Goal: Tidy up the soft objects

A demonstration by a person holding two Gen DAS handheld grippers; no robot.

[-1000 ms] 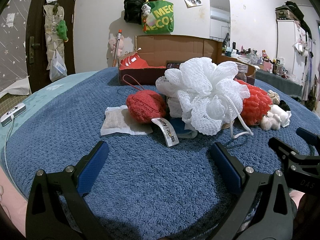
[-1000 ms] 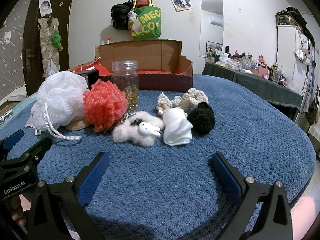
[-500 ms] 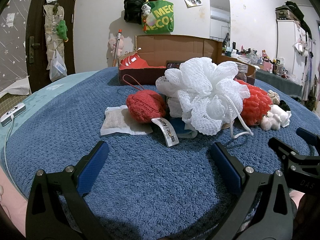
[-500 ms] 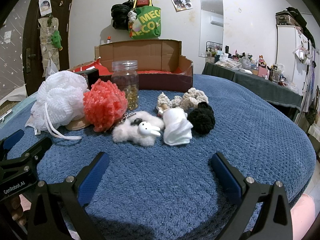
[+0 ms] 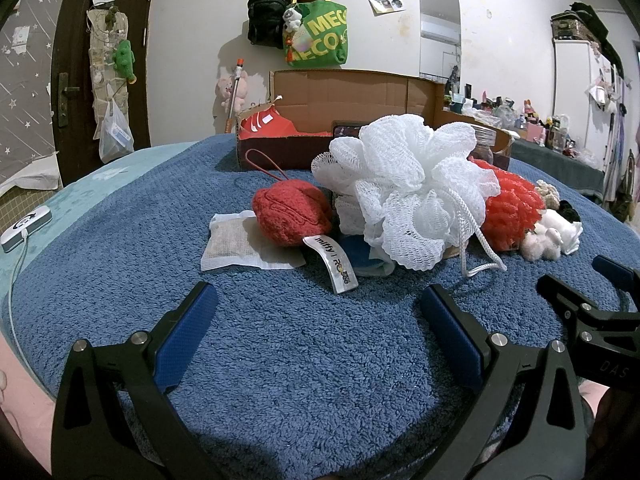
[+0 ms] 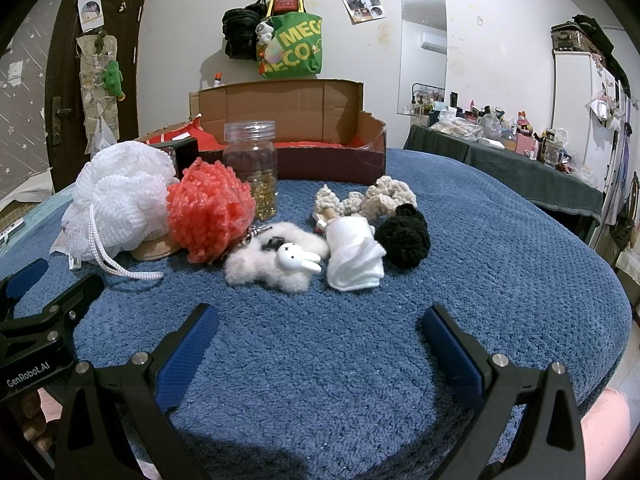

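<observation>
Soft things lie in a row on a blue blanket (image 5: 280, 360). In the left wrist view: a red knitted pouch (image 5: 290, 216), a white mesh sponge (image 5: 408, 184), an orange mesh sponge (image 5: 510, 208). In the right wrist view: the white sponge (image 6: 120, 196), orange sponge (image 6: 210, 210), a fluffy white rabbit charm (image 6: 276, 264), a folded white cloth (image 6: 354, 256), a black scrunchie (image 6: 404, 236), beige scrunchies (image 6: 376, 198). My left gripper (image 5: 318, 308) and right gripper (image 6: 320, 326) are both open and empty, short of the pile.
An open cardboard box (image 6: 320, 136) stands behind the pile, also in the left wrist view (image 5: 320, 120). A clear jar (image 6: 251, 168) stands before it. A white sachet (image 5: 232, 244) and a tag (image 5: 334, 264) lie by the pouch. A cluttered table (image 6: 520, 152) is at right.
</observation>
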